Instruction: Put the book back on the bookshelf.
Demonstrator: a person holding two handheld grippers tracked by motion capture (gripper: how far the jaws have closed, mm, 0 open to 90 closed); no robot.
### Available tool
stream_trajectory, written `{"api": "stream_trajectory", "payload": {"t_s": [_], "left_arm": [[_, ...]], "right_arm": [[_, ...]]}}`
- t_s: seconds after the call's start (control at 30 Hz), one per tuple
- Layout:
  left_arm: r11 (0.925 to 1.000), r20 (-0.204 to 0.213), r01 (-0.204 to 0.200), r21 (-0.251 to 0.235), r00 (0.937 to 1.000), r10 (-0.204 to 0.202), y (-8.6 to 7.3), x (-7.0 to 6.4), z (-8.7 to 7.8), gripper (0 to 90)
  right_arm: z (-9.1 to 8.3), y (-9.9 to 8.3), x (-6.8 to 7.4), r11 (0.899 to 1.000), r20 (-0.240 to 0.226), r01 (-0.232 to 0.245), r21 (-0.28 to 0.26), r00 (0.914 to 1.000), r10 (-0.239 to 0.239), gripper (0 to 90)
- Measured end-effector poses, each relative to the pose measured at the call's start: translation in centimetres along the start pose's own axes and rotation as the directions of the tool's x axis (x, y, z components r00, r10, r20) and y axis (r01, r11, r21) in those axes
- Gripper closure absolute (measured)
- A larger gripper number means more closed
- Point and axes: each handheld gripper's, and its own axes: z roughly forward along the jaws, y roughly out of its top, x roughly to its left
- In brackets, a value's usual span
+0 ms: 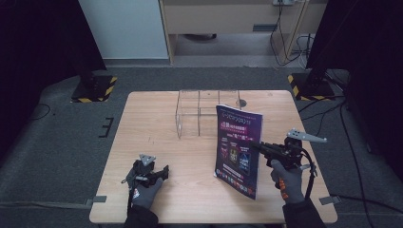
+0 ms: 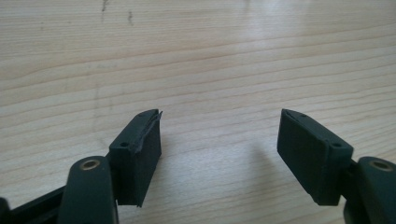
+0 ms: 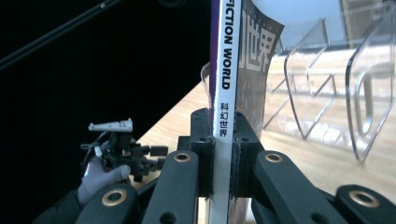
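Your right gripper [image 3: 222, 154] pinches the spine of the magazine [image 1: 236, 149], holding it upright on the surface [image 1: 190, 156] just in front of the clear acrylic rack [image 1: 199, 111]. Your left gripper [image 2: 219, 140] rests low over bare wood, jaws spread and holding nothing.

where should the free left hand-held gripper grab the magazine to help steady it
Probably the magazine's open page edge, approached from the left hand-held gripper's own side. The magazine stands upright on the table, and the right hand-held gripper is shut on its spine, so the opposite long edge is free. It is thin, so the left one's open jaws would straddle it easily, about mid-height.
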Motion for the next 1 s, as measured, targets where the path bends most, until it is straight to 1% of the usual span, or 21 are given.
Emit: {"api": "stream_trajectory", "payload": {"t_s": [0.07,0.2,0.33,0.43,0.5,0.67,0.77,0.8,0.83,1.0], "left_arm": [[1.0,-0.007,0.002,-0.005,1.0,-0.002,-0.1,0.2,0.1,28.2],[1.0,-0.019,-0.002,-0.001,0.9998,0.002,-0.2,0.6,0.4,24.6],[0.9999,-0.035,-0.004,-0.013,0.9994,0.004,-0.3,0.8,0.5,23.2],[0.999,-0.057,-0.041,-0.018,0.9976,0.04,-0.5,0.6,0.7,20.8],[0.9989,-0.056,-0.042,-0.02,0.9976,0.041,-0.5,0.6,0.8,18.2],[0.9991,-0.055,-0.04,-0.018,0.9977,0.039,-0.5,0.6,0.8,16.9],[0.9991,-0.049,-0.041,-0.011,0.998,0.04,-0.4,0.6,0.9,13.6],[0.9991,-0.047,-0.041,-0.008,0.998,0.041,-0.4,0.6,1.0,12.2],[0.9991,-0.047,-0.042,-0.006,0.9981,0.041,-0.4,0.6,1.0,11.4],[0.9991,-0.044,-0.042,-0.006,0.9982,0.042,-0.4,0.6,1.0,9.9]], "right_arm": [[-0.1,0.5,0.3,1.0,0.01,0.02,-0.01,0.9998,-0.02,83.0],[-0.1,1.5,1.0,0.999,0.036,0.049,-0.022,0.9982,-0.049,83.0],[-0.3,2.3,1.2,0.997,0.052,0.061,-0.042,0.9969,-0.059,83.0],[-0.6,3.0,1.2,0.996,0.066,0.07,-0.058,0.9956,-0.066,82.9],[-0.8,3.5,1.4,0.994,0.073,0.081,-0.068,0.9944,-0.076,83.0],[-0.9,4.3,1.9,0.991,0.083,0.104,-0.086,0.9918,-0.097,82.9],[-0.7,4.7,2.1,0.989,0.089,0.112,-0.093,0.9906,-0.103,82.9],[-0.6,4.9,2.1,0.988,0.095,0.121,-0.097,0.9892,-0.111,83.0],[-0.6,5.0,2.2,0.988,0.093,0.115,-0.098,0.99,-0.106,82.9],[-0.2,5.4,2.4,0.986,0.102,0.125,-0.111,0.9882,-0.114,83.0]]}}
